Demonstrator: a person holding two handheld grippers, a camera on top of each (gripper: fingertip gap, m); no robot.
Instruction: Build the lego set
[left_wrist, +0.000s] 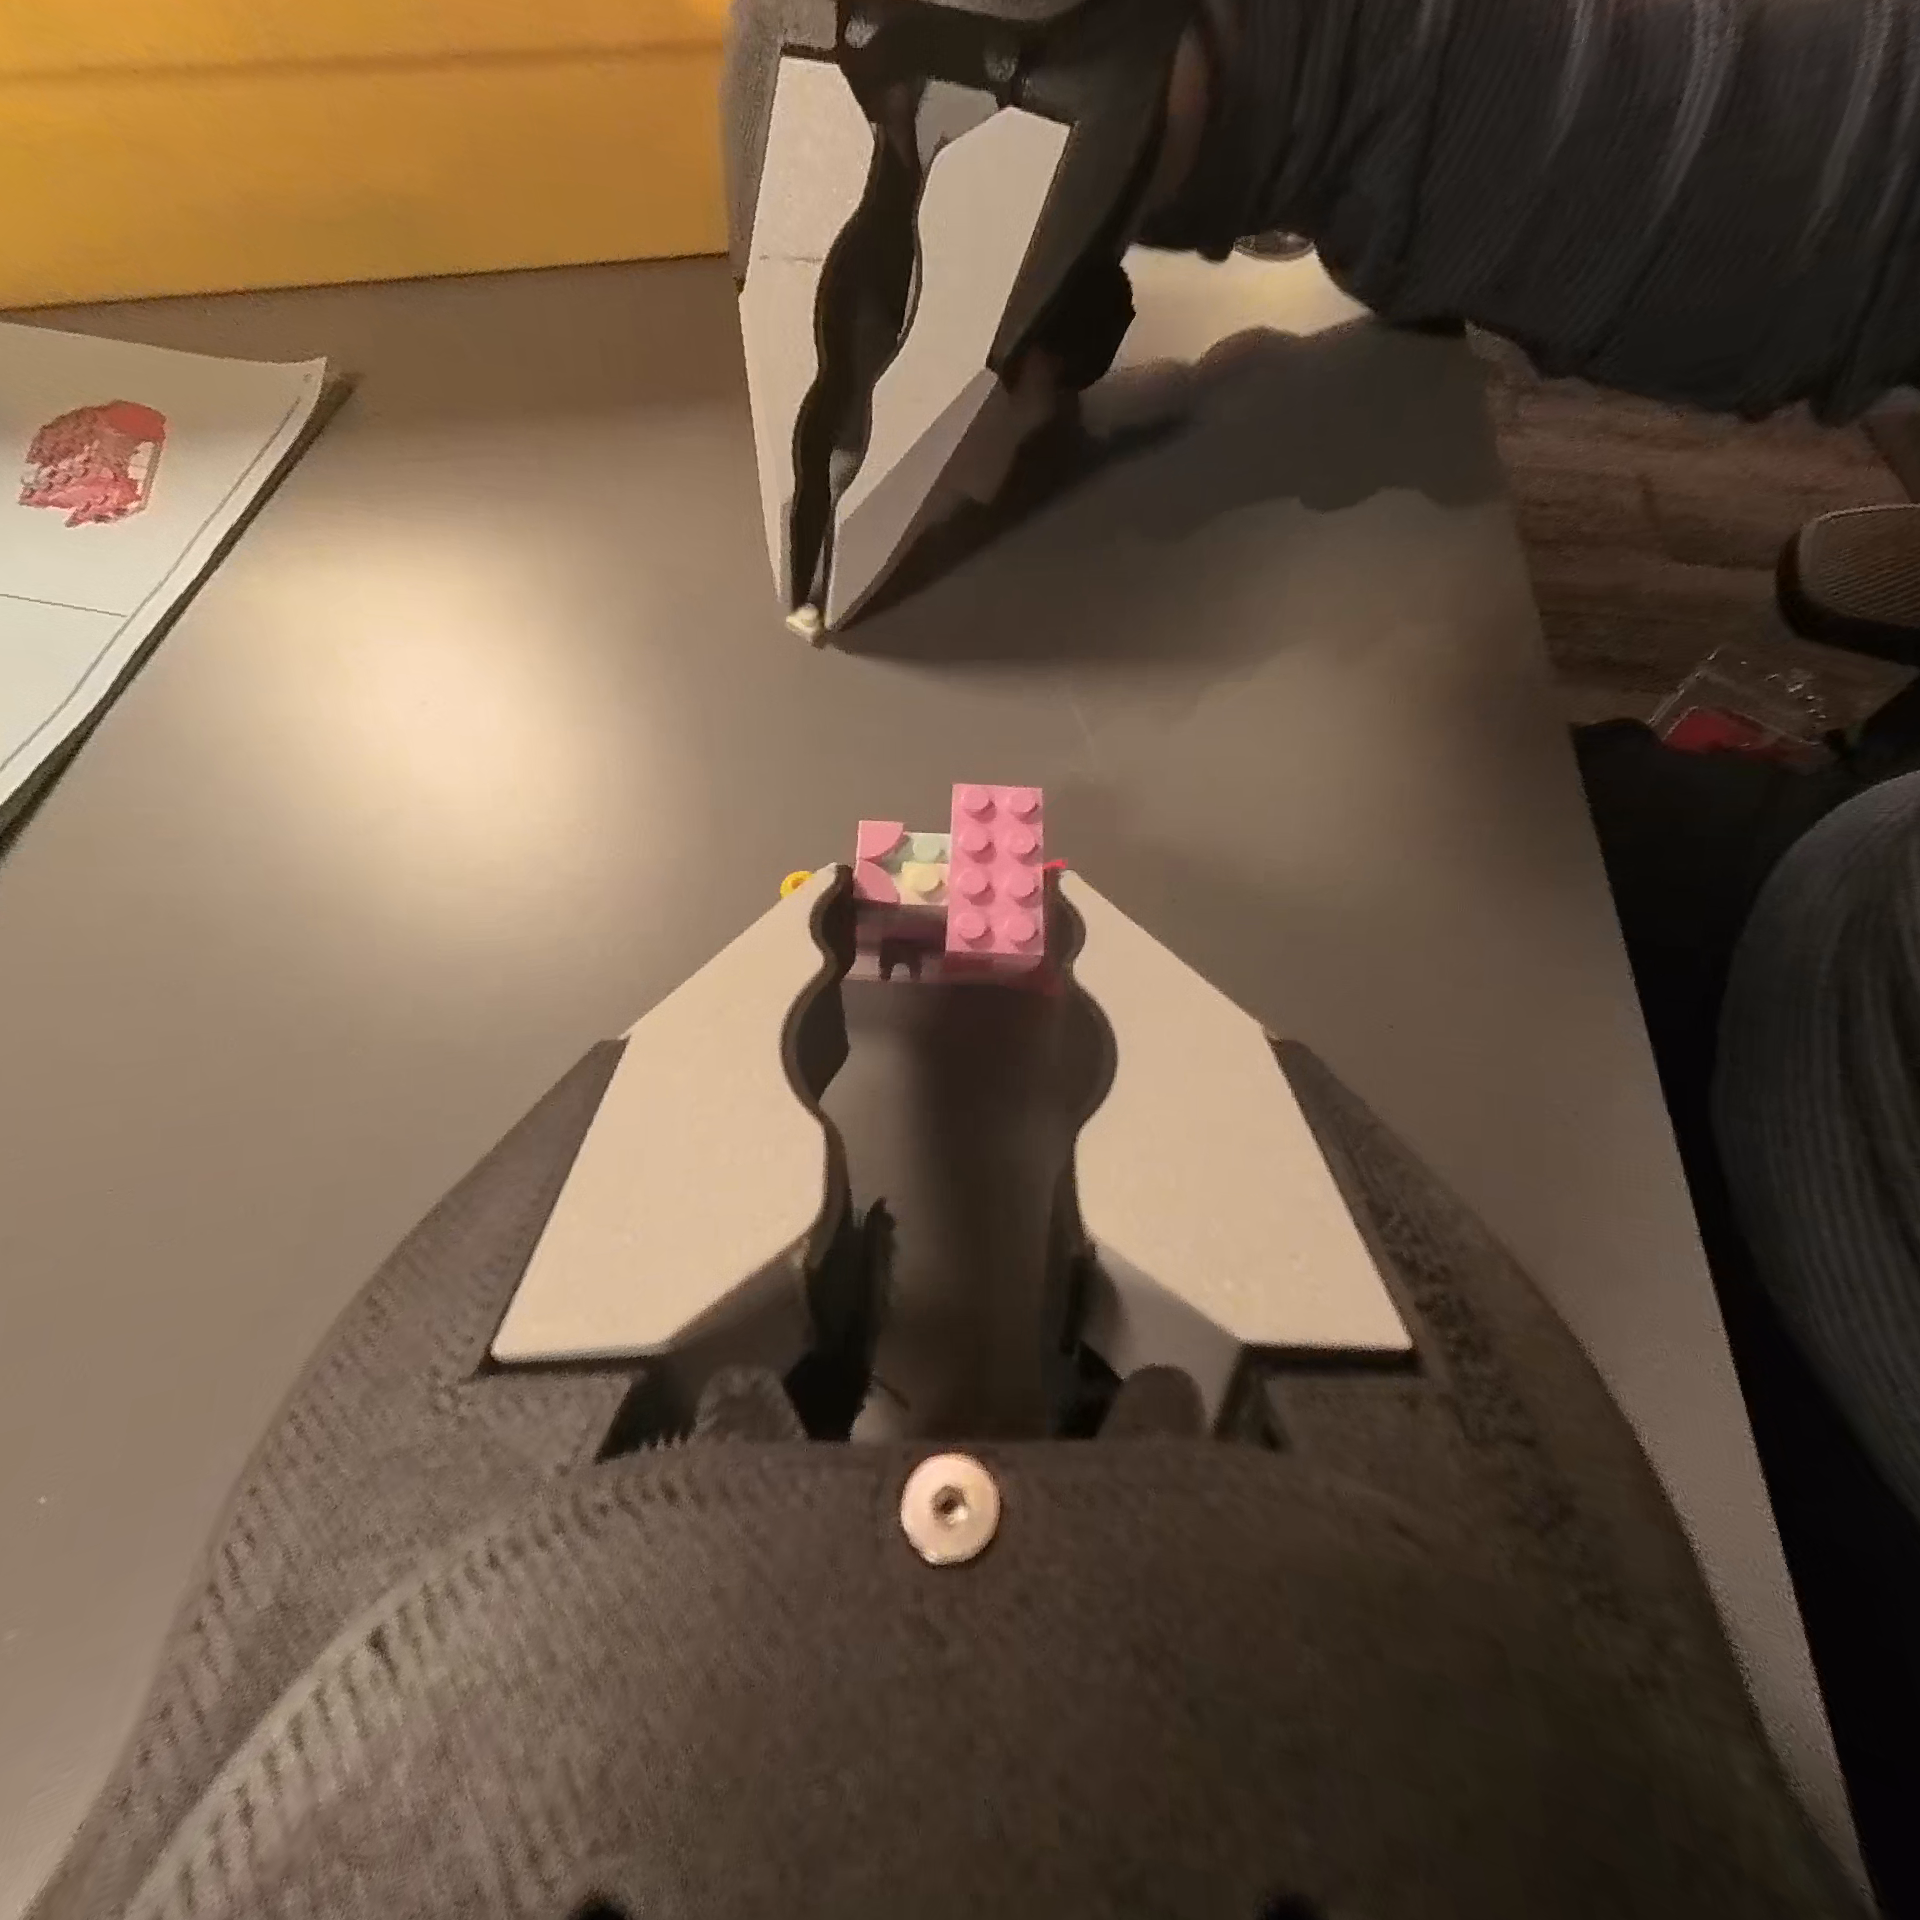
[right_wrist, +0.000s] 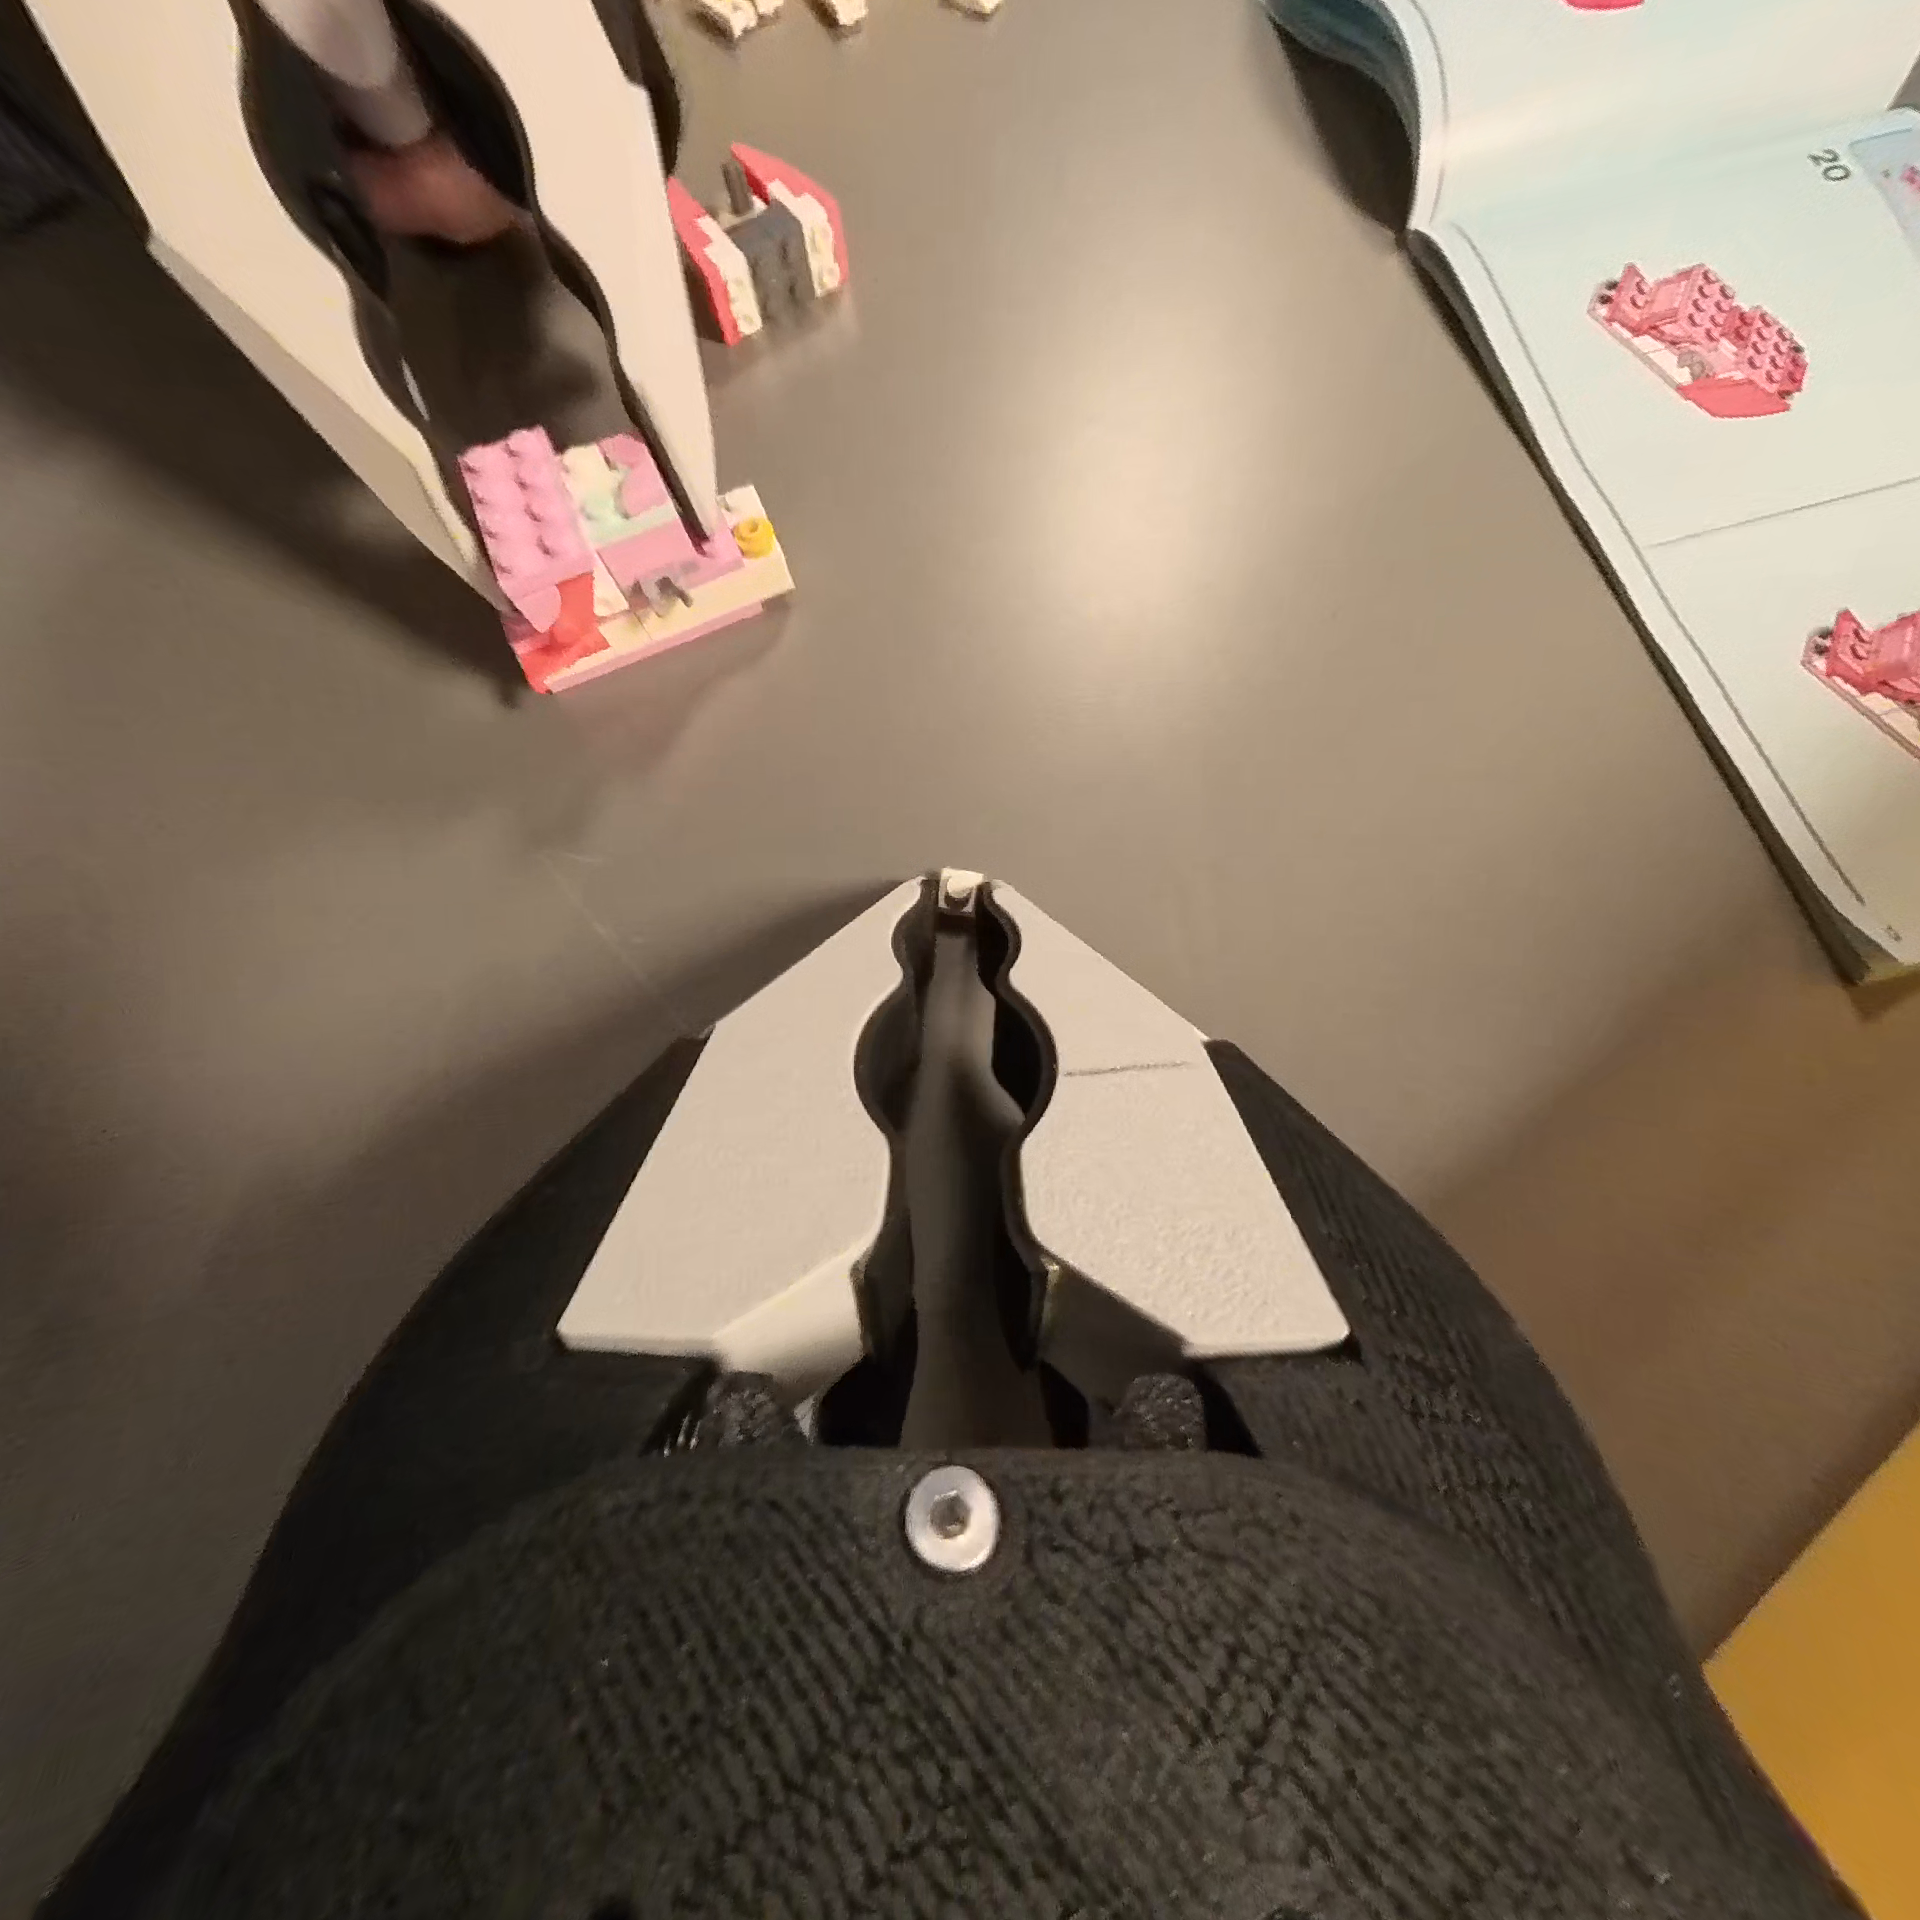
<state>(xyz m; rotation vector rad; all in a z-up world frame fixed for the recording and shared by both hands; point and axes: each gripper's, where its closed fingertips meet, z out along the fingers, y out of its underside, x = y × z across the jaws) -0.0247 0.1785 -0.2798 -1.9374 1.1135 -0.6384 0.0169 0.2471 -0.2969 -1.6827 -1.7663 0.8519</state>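
My left gripper is shut on a small pink brick build that rests on the grey table. Its fingertips press the build's two sides. The build has a pink eight-stud brick on top, pastel pieces beside it and a small yellow round piece at its left. The right wrist view shows the same build between the left gripper's fingers. My right gripper is shut on a tiny white brick piece just above the table. It also shows in the left wrist view, tips down, beyond the build.
An open instruction booklet lies to the right, and also shows in the left wrist view. A red, white and grey brick build stands behind the left gripper. Loose white pieces lie farther back. A person's sleeve reaches in. The table edge runs close by. The tips of one gripper are about 9 cm away from the tips of the other.
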